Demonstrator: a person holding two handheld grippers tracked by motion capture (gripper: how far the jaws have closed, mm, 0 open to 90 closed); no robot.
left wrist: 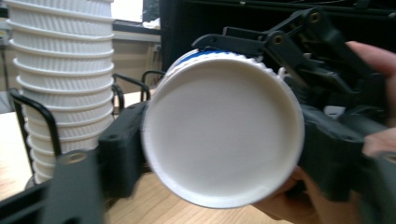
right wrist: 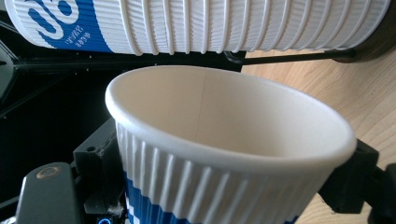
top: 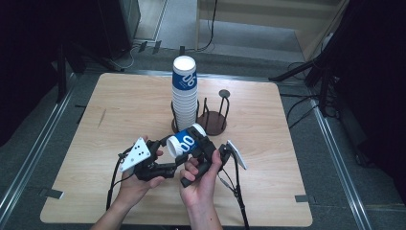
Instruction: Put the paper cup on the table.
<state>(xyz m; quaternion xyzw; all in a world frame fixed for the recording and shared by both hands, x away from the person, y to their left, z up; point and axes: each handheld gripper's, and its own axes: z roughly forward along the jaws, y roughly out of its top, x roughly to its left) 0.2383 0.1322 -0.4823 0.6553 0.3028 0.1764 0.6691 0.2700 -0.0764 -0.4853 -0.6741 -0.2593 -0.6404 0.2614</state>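
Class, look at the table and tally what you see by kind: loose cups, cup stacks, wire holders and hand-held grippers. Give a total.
Loose paper cup: 1
Stack of cups: 1
Wire cup holders: 2
Hand-held grippers, left and right: 2
Total: 6

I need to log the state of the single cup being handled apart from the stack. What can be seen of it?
The single cup is a ribbed paper cup, white with a blue band and white lettering. It lies on its side above the table, just in front of the stack of cups. It looks empty, with a plain white inside and a rolled rim. The right tool is clamped on its ribbed wall. The left tool sits at its flat white base, with one jaw beside the base edge; contact there is unclear.
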